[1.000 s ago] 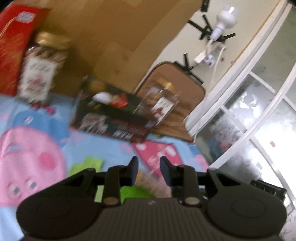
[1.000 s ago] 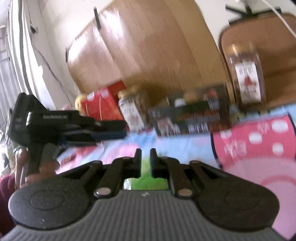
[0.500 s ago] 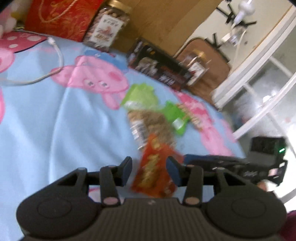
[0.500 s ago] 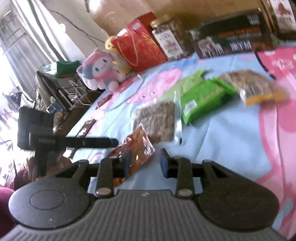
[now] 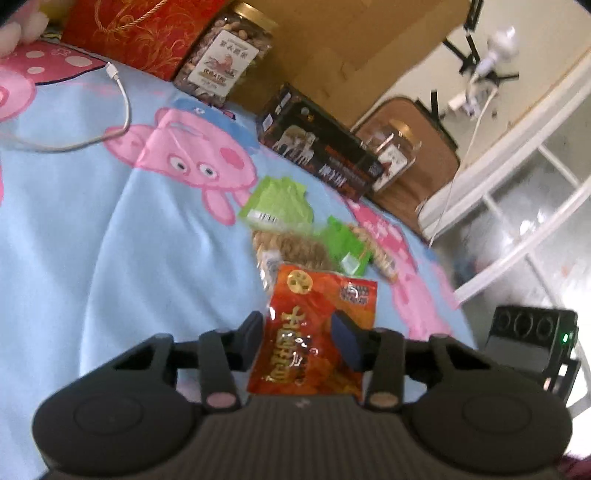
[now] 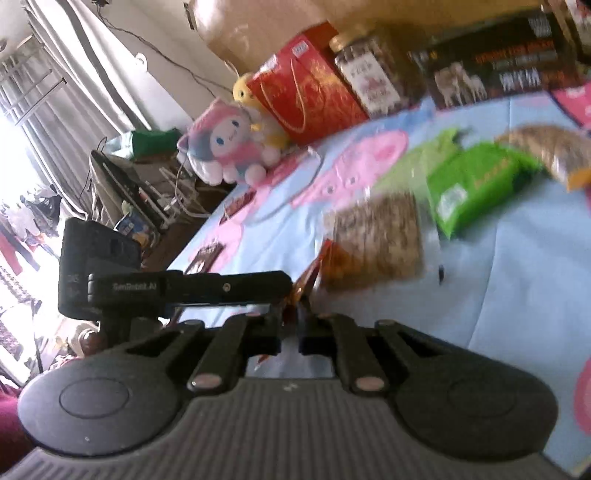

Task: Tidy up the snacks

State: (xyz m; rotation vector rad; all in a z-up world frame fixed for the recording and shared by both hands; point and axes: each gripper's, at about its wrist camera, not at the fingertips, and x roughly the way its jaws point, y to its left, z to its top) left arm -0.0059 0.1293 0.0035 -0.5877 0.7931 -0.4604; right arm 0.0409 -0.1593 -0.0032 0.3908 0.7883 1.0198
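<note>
The left gripper (image 5: 301, 339) hangs low over a light blue bedsheet with pink cartoon pigs (image 5: 92, 240). Its jaws have just been closing and stand narrowly apart, astride a red-orange foil snack packet (image 5: 317, 295). I cannot tell whether the pads press on it.

The right gripper (image 6: 291, 321) comes in from the packet's right side. Its jaws have just been closing and are nearly together, with a sliver of the packet's edge pinched between them. The two grippers are close together at this packet, with little room between them.

Just beyond the packet lies a clear bag of brown snacks (image 5: 295, 247), touching it. Two green packets (image 5: 277, 203) flank that bag, so the way ahead is crowded.

To the left the sheet is bare and open as far as a white cable (image 5: 122, 96). To the right the bed's edge runs near, with floor below it.

Along the far edge stand a red gift bag with gold print (image 5: 140, 33), a clear jar of nuts with a gold lid (image 5: 221, 62) and a long black box (image 5: 321, 147). A pink and white plush toy (image 6: 229, 144) sits at the far left corner.
</note>
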